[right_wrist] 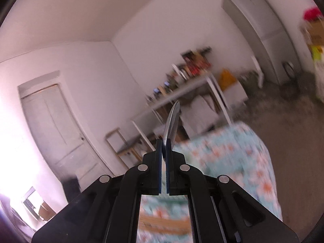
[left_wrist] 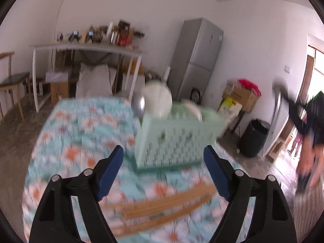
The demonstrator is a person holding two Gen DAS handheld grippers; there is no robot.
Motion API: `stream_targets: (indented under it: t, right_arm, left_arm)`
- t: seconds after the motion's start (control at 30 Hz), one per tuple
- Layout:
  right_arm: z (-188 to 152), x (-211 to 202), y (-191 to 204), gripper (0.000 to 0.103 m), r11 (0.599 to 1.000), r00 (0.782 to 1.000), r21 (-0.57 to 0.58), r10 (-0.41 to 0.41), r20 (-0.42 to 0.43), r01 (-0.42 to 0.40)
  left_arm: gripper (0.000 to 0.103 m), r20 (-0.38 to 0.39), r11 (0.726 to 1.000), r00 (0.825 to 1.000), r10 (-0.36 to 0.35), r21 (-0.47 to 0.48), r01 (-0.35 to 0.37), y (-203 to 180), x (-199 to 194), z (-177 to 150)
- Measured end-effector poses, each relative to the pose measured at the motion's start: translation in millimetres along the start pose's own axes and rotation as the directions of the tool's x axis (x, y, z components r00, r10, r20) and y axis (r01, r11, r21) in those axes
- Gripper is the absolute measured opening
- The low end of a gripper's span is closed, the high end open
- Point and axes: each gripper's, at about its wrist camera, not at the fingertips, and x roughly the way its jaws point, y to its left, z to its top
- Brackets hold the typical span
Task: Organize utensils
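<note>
Mid-sort: right gripper (right_wrist: 164,158) pinching a spoon (right_wrist: 172,121) aloft, bound for the basket (left_wrist: 174,139); left gripper (left_wrist: 164,174), fingers spread, poised over near chopsticks (left_wrist: 162,204), needing descent and closure.

Daylight floods both fisheye views, blowing out the doorway (left_wrist: 318,68) at one edge and the left rim of the right wrist view. Motion blur smears the flowered tablecloth (left_wrist: 81,125) and shelf clutter (right_wrist: 192,60); walls bow toward dark circular borders.
</note>
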Motion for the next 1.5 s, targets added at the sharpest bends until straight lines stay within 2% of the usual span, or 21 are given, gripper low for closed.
stream_targets:
  t: [0.07,0.2,0.33,0.47,0.53,0.7,0.8,0.87,0.97,1.1,1.2,1.27,1.33,1.4,1.5]
  right_arm:
    - [18,9,12,0.001,0.999,0.999,-0.035,0.037,0.031,-0.036]
    - [46,36,38,0.001,0.988,0.992,-0.122,0.103,0.071,-0.094]
    - [50,75,45,0.001,0.981,0.99,-0.147,0.135,0.047,-0.126]
    - [32,119,34,0.001,0.984,0.995,-0.144,0.099,-0.022,-0.102]
    - [15,136,21,0.002,0.987,0.997,-0.154,0.045,-0.063,-0.054]
    - [-14,160,-8,0.002,0.992,0.984,-0.123,-0.053,-0.171,0.032]
    - [-25,154,-10,0.006,0.987,0.973,-0.139,-0.107,-0.202,0.08]
    - [-27,145,-6,0.014,0.983,0.97,-0.154,-0.126,-0.206,0.095]
    - [-22,123,2,0.039,0.975,0.975,-0.184,-0.153,-0.16,0.123]
    - [-23,87,8,0.046,0.975,0.978,-0.164,-0.168,-0.125,0.146]
    - [-39,68,6,0.051,0.982,0.975,-0.114,-0.169,-0.145,0.153]
    - [-56,63,4,0.056,0.983,0.966,-0.084,-0.176,-0.189,0.162]
    - [-83,61,0,0.059,0.98,0.946,-0.065,-0.197,-0.257,0.187]
    - [-111,60,-5,0.062,0.973,0.916,-0.049,-0.227,-0.33,0.223]
    - [-148,61,-17,0.065,0.968,0.876,0.015,-0.22,-0.429,0.25]
  left_arm:
    - [0.082,-0.056,1.0,0.998,0.023,0.004,-0.022,-1,3,-17]
    - [0.086,-0.122,0.999,0.992,0.041,-0.011,-0.043,-4,4,-46]
    - [0.089,-0.175,0.999,0.984,0.04,-0.029,-0.046,-3,7,-70]
    - [0.092,-0.202,0.997,0.978,0.045,-0.044,-0.055,-2,8,-86]
    - [0.094,-0.207,0.997,0.977,0.046,-0.045,-0.057,-2,7,-91]
    - [0.097,-0.195,0.997,0.979,0.064,-0.033,-0.072,1,5,-93]
    - [0.097,-0.187,0.996,0.98,0.068,-0.046,-0.078,6,3,-91]
    - [0.097,-0.184,0.995,0.98,0.07,-0.057,-0.082,8,2,-90]
    - [0.097,-0.181,0.993,0.981,0.076,-0.071,-0.091,11,0,-89]
    - [0.097,-0.16,0.992,0.984,0.083,-0.082,-0.097,11,-7,-87]
    - [0.097,-0.149,0.991,0.985,0.091,-0.085,-0.105,12,-10,-87]
    - [0.097,-0.146,0.99,0.985,0.094,-0.091,-0.108,13,-11,-87]
    - [0.097,-0.147,0.989,0.984,0.097,-0.1,-0.112,13,-11,-86]
    - [0.097,-0.158,0.986,0.982,0.108,-0.108,-0.126,14,-10,-84]
    - [0.097,-0.164,0.982,0.977,0.134,-0.107,-0.153,14,-10,-82]
